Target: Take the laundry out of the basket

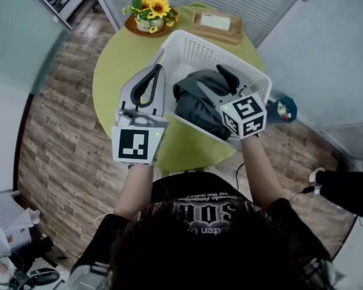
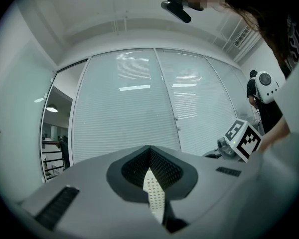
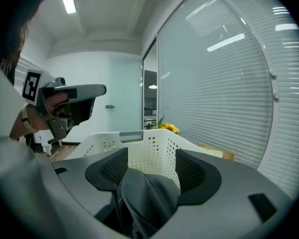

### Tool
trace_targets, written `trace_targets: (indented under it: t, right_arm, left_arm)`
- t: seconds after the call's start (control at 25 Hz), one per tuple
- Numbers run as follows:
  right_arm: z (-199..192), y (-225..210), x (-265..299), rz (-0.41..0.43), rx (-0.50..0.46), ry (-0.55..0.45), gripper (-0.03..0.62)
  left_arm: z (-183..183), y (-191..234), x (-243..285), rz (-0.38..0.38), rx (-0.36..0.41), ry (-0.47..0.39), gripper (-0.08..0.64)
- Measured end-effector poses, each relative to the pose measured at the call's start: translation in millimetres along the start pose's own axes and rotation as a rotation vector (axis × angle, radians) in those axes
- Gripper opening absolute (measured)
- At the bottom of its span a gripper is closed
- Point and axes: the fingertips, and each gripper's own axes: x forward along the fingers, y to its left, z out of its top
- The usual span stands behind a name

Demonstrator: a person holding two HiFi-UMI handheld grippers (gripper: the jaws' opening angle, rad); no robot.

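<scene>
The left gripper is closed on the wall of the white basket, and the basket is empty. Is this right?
The basket is not empty: the head view shows dark grey laundry in it. The left gripper is indeed closed on the white basket's wall.

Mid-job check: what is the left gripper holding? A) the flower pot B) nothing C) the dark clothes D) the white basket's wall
D: the left gripper is closed on a strip of perforated white plastic, and the head view puts it at the left rim of the basket.
</scene>
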Motion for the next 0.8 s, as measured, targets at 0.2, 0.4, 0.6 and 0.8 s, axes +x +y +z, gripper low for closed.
trace_targets:
  t: [0.2,0.4,0.6,0.8]
  right_arm:
    - [-22.9,9.2,14.2,0.069,-0.05,0.097,0.393]
    - [-48.2,14.9,24.1,0.119,-0.105,0.203,0.45]
    - [-78.2,17.6,31.2,0.149,-0.119,0.315,0.465]
    - [-104.1,14.1,37.6,0.162,-0.047,0.41,0.471]
  left_arm:
    - [-0.3,5.1,6.5,-0.007,0.002,0.0,-0.002]
    - [-0.4,9.0,10.4,-0.014,0.003,0.0,-0.002]
    - [-0.5,11.3,12.9,-0.022,0.005,-0.004,-0.002]
    - [2.1,6.7,18.7,-0.042,0.011,-0.009,-0.002]
